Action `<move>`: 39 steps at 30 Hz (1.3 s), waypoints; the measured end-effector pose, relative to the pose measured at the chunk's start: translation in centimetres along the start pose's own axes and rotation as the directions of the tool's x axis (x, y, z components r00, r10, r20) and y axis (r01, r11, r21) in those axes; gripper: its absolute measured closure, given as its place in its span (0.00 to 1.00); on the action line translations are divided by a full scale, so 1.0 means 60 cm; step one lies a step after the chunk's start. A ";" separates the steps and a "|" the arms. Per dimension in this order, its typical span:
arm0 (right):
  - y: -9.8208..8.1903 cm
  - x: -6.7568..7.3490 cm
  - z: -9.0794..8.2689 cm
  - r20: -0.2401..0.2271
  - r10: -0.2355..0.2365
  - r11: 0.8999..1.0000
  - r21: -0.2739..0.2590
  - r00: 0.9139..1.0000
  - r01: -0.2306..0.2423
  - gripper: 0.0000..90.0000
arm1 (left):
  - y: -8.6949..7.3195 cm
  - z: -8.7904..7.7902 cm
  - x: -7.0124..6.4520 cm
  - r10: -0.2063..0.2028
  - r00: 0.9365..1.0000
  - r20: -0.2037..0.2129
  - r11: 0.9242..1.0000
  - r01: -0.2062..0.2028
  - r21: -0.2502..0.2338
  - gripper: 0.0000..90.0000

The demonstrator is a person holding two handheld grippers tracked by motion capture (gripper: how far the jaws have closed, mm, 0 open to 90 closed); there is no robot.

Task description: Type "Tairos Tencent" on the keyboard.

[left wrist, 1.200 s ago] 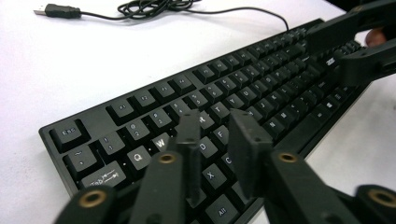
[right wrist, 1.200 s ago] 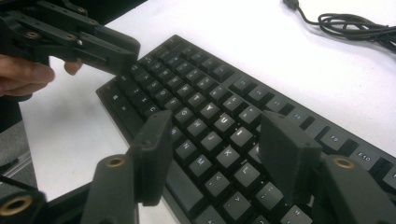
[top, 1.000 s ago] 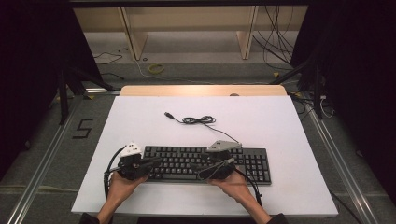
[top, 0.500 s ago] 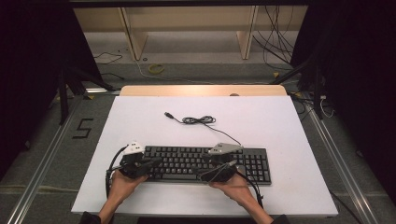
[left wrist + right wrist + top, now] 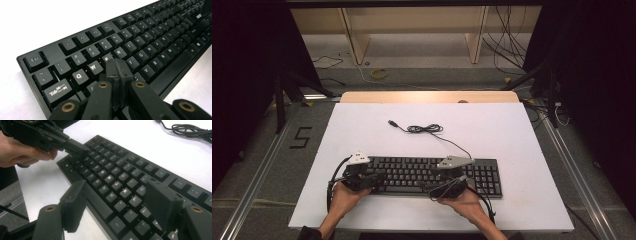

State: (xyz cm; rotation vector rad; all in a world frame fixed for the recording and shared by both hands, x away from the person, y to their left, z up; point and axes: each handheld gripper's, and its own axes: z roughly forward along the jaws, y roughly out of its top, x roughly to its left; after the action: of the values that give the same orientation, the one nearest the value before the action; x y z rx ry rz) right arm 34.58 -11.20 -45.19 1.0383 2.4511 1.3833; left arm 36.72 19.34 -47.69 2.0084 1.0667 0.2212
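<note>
Keyboard [image 5: 432, 175] on surface [image 5: 512, 135], under both: left hand-held gripper [image 5: 371, 177] over its left end, right hand-held gripper [image 5: 432, 186] near middle. Cable [image 5: 424, 129] beyond, behind keyboard.

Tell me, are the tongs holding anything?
No, nothing. The left tongs are shut with only their tips over the keyboard, by the E key. The right tongs are open above the keys.

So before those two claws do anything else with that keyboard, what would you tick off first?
1. Left claw shut, tips over the keys near E: ok.
2. Right claw open above the keys: ok.
3. Keyboard lying flat on the white table: ok.
4. Keyboard cable lying behind the keyboard, away from both claws: ok.
5. Left claw touching a key: cannot tell.
</note>
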 end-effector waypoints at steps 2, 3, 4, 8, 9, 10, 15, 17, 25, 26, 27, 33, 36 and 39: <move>-0.002 0.000 -0.003 -0.001 0.002 1.000 0.001 1.000 -0.002 0.39 | 0.000 0.001 0.001 -0.002 1.000 -0.003 1.000 0.002 0.004 0.99; -0.002 0.000 -0.003 0.000 0.003 1.000 -0.001 1.000 -0.003 0.39 | 0.000 0.002 0.001 -0.002 1.000 -0.003 1.000 0.002 0.008 0.99; -0.002 0.000 -0.004 0.001 0.001 1.000 0.000 1.000 -0.001 0.39 | 0.000 0.002 0.001 -0.002 1.000 -0.005 1.000 0.002 0.010 0.99; -0.004 0.000 -0.005 -0.002 0.001 1.000 0.002 1.000 -0.001 0.39 | -0.001 0.006 0.001 -0.004 1.000 -0.011 1.000 0.005 0.025 0.99; -0.005 0.000 -0.005 -0.003 0.002 1.000 0.002 1.000 -0.002 0.39 | -0.001 0.007 0.001 -0.008 1.000 -0.009 1.000 0.008 0.025 0.99; -0.005 0.000 -0.005 -0.003 0.002 1.000 0.002 1.000 -0.002 0.39 | -0.001 0.007 0.001 -0.008 1.000 -0.009 1.000 0.008 0.025 0.99; -0.006 0.001 -0.007 -0.003 0.003 1.000 0.003 1.000 -0.003 0.39 | -0.005 0.012 0.000 -0.009 1.000 -0.001 0.999 0.009 0.037 0.99; -0.006 0.001 -0.008 0.000 0.001 1.000 0.002 1.000 -0.001 0.39 | -0.005 0.012 0.000 -0.009 1.000 0.005 0.999 0.008 0.038 1.00; -0.007 -0.001 -0.009 0.004 0.007 1.000 0.000 1.000 -0.007 0.39 | -0.002 0.008 -0.002 -0.004 1.000 0.001 1.000 0.004 0.029 0.96; -0.007 -0.001 -0.010 0.004 0.008 1.000 0.000 1.000 -0.008 0.39 | 0.000 0.003 -0.002 -0.012 1.000 0.006 1.000 0.012 0.010 0.95; -0.007 -0.002 -0.010 0.005 0.007 1.000 -0.002 1.000 -0.007 0.39 | 0.000 0.003 -0.002 -0.012 1.000 0.006 1.000 0.012 0.010 0.94; -0.007 -0.004 -0.011 0.008 0.014 1.000 -0.004 1.000 -0.014 0.39 | 0.002 -0.007 -0.003 -0.020 0.999 0.029 0.999 0.021 -0.027 0.89; -0.007 -0.003 -0.011 0.009 0.014 1.000 -0.005 1.000 -0.014 0.39 | 0.003 -0.010 -0.006 -0.021 0.999 0.043 0.999 0.023 -0.034 0.82; -0.007 -0.003 -0.011 0.011 0.012 1.000 -0.003 1.000 -0.012 0.38 | 0.004 -0.011 -0.009 -0.027 0.998 0.061 0.999 0.029 -0.037 0.74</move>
State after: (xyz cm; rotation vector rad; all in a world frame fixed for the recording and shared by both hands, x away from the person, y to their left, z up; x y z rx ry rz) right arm 34.24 -11.92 -45.17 1.0585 2.4382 1.3806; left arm 36.21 19.27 -46.94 1.9528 1.0444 0.1634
